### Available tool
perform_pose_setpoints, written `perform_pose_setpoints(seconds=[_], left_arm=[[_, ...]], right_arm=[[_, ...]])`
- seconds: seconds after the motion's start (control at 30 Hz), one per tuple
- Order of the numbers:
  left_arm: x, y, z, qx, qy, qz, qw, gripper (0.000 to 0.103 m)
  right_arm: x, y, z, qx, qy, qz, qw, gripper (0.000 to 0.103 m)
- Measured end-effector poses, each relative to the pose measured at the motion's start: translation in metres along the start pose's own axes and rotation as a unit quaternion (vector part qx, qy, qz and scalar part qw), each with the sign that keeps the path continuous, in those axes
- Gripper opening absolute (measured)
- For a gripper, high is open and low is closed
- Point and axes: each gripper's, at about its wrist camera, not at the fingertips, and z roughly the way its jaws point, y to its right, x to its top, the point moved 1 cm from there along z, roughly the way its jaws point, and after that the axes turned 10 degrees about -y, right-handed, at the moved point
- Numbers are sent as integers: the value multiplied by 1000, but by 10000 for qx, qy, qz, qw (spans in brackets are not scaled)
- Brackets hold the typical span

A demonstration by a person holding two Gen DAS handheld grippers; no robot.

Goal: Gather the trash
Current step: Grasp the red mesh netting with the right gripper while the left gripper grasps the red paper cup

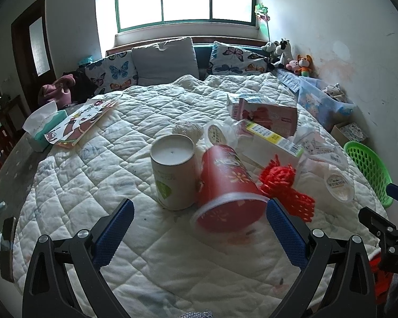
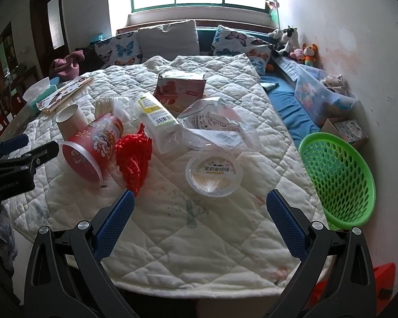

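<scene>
Left wrist view: left gripper (image 1: pixel 200 221) with jaws spread wide, nothing between the pads, aimed low over the quilt (image 1: pixel 135 122). Red cup (image 1: pixel 226 185) lies on its side directly ahead, mouth toward the camera, just short of the fingertips; probably the first pick, since the opening lines up with it. Beige paper tube (image 1: pixel 172 172) stands upright, touching or just beside the cup's left flank. Red mesh net (image 1: pixel 286 185) sits at the cup's right. Green basket (image 1: pixel 368 172) off the bed's right edge, likely the bin for the trash

Right wrist view: right gripper (image 2: pixel 200 218) also fully open and empty, hovering above bare quilt. Round clear lidded tub (image 2: pixel 213 176) rests flat just ahead of it, a likely target. Behind it a pile of clear plastic wrappers (image 2: pixel 217 129), a yellow-labelled white box (image 2: pixel 156 114) and a pink carton (image 2: pixel 181 90) standing farther back. Basket sits tilted beside the mattress on the right, mouth facing the bed, within easy reach for dropping
</scene>
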Motion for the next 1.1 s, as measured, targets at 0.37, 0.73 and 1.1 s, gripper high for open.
perform_pose_setpoints(seconds=[0.37,0.73,1.1], left_arm=[[15,-15,16,-81,-232,-25,9997,97],[27,-30,20,-184,-280,11,9994,96],[32,-31,27,-692,-496,115,9963,90]], right_arm=[[17,-10,18,303,-114,-224,9992,98],[38,-45,46,825,-245,-704,9938,90],[47,-69,87,1042,-577,-1101,9867,71]])
